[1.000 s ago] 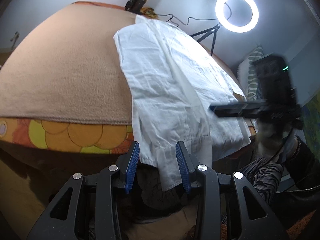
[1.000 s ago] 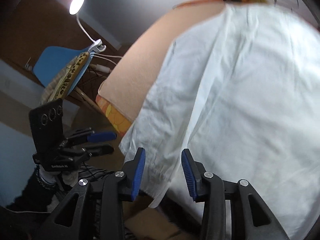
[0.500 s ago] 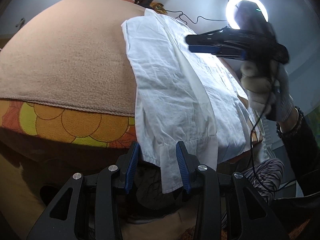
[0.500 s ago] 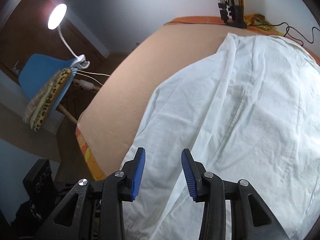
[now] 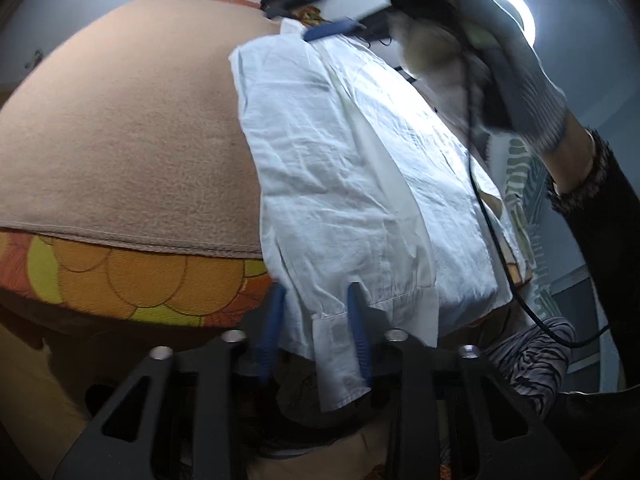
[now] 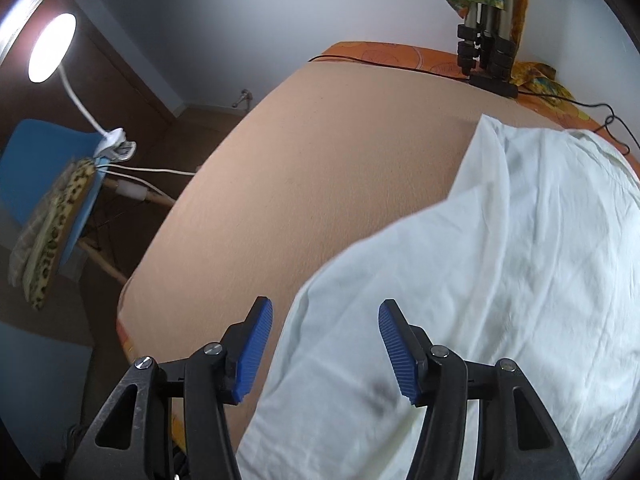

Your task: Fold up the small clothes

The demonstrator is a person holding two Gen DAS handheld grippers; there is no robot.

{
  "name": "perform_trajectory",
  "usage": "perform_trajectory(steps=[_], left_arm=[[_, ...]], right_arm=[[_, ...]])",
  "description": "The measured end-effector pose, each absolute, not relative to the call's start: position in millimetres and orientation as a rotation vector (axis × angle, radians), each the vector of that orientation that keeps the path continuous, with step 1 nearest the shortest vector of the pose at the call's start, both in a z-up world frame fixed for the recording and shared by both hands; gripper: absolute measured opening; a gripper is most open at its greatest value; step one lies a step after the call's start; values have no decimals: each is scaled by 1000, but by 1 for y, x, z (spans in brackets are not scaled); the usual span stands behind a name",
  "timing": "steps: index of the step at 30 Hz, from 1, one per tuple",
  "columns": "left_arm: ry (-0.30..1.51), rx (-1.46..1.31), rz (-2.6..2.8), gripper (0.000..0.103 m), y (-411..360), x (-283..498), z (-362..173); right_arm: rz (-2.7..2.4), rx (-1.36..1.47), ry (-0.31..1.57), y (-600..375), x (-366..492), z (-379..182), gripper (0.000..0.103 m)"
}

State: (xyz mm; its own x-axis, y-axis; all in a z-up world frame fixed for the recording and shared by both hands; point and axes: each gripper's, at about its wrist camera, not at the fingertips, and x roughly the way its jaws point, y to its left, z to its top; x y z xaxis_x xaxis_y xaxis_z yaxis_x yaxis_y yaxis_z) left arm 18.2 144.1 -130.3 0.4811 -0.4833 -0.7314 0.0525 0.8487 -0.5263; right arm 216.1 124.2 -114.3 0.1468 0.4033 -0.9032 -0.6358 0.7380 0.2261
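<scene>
Two risks: left gripper [image 5: 316, 328] fingers, just closing around the shirt [image 5: 360, 184] cuff, may slip; right gripper [image 6: 326, 350], just opening wide, may miss.

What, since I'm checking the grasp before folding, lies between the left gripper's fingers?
The sleeve cuff of the white shirt hangs between the fingers of the left gripper, whose jaws have just been closing; the left wrist view shows this.

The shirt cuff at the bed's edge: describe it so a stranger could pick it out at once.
Start at the bed with the tan blanket and find the white shirt spread along its right side. Follow the shirt to the near edge, where the floral sheet shows. The cuff is the stitched white band hanging off that edge, between the left gripper blue pads.
</scene>
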Motion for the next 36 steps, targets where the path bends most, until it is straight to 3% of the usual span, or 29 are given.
perform_trajectory(steps=[1,4,16,19,23,24,36], left_arm=[[1028,-468,-347,10,143,19,-131],[1015,-440,-370,7,138,21,-130],[973,-418,-430,4,130,18,-119],[965,-401,-435,4,131,17,-116],[958,-393,-440,4,127,17,-113],[953,-388,-442,4,126,16,-112],[895,-273,-551,3,81,17,-82]], right_arm=[[732,-250,1221,133,220,-119,58],[671,-286,1260,152,228,-134,58],[558,-538,1238,191,224,-161,59],[541,-546,1228,187,226,-159,43],[523,-522,1214,174,232,-155,8],[534,-504,1214,170,233,-153,5],[630,-122,1119,56,238,-98,1]])
